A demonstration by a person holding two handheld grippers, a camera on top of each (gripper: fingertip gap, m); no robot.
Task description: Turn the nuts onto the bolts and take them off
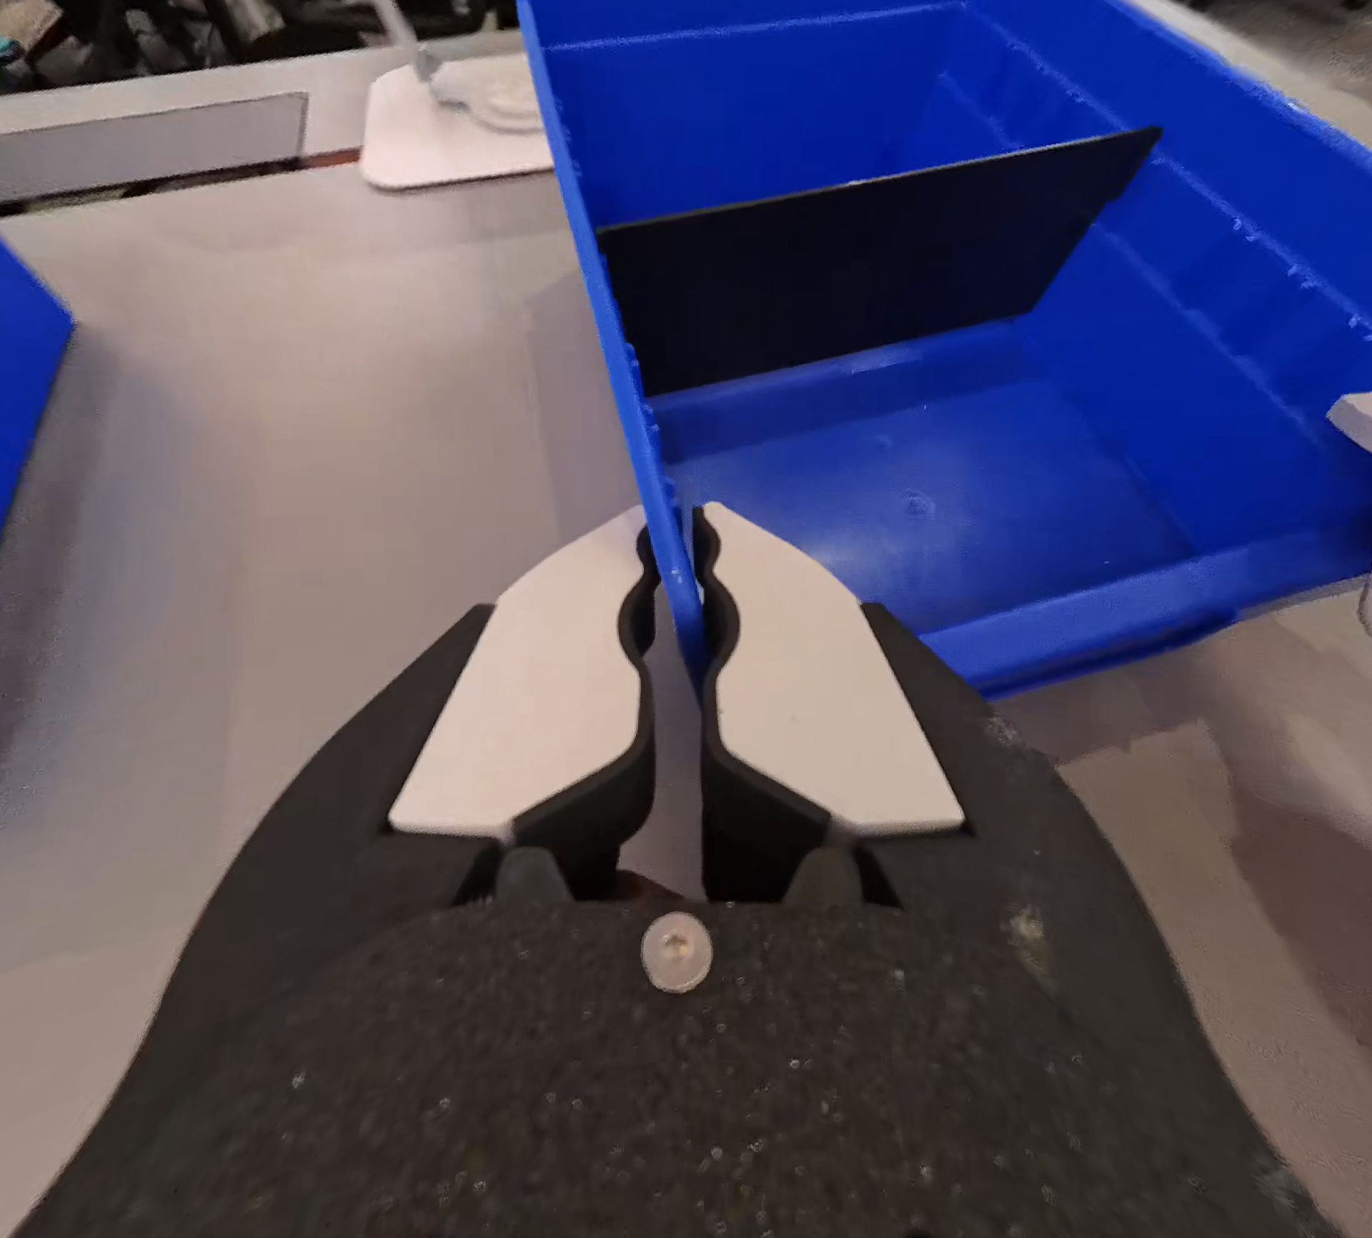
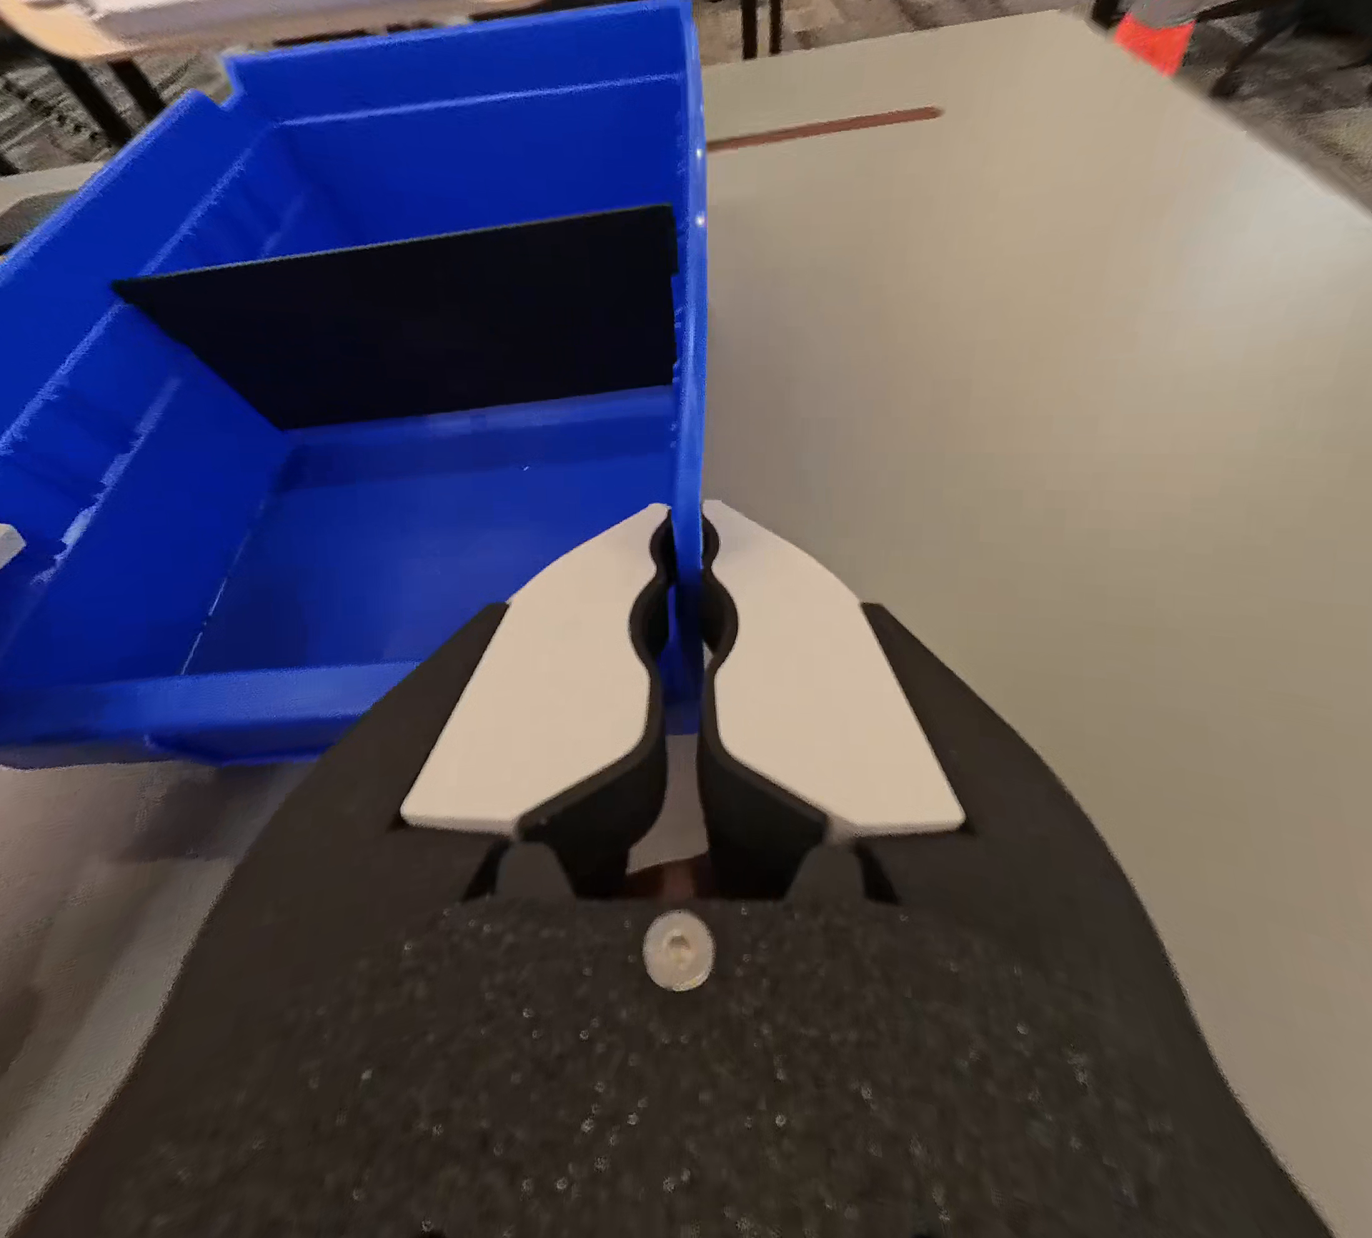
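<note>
Both grippers pinch one blue parts bin (image 1: pixel 965 534) on the grey table (image 1: pixel 297 460), left gripper (image 1: pixel 679 564) clamping its left wall, right gripper (image 2: pixel 687 556) its right wall, black divider (image 1: pixel 854 267) across it, no nuts or bolts visible.

A grey bench (image 1: pixel 312 460) carries everything here. On it sits a blue bin (image 1: pixel 965 571), open on top and split by a black divider (image 1: pixel 854 267) into a far and a near compartment. At the left edge a corner of a second blue bin (image 1: pixel 30 370) shows. Behind the first bin lies the flat white base of a stand (image 1: pixel 445 140), and a thin dark strip (image 2: pixel 824 129) crosses the bench to the right of the bin.
</note>
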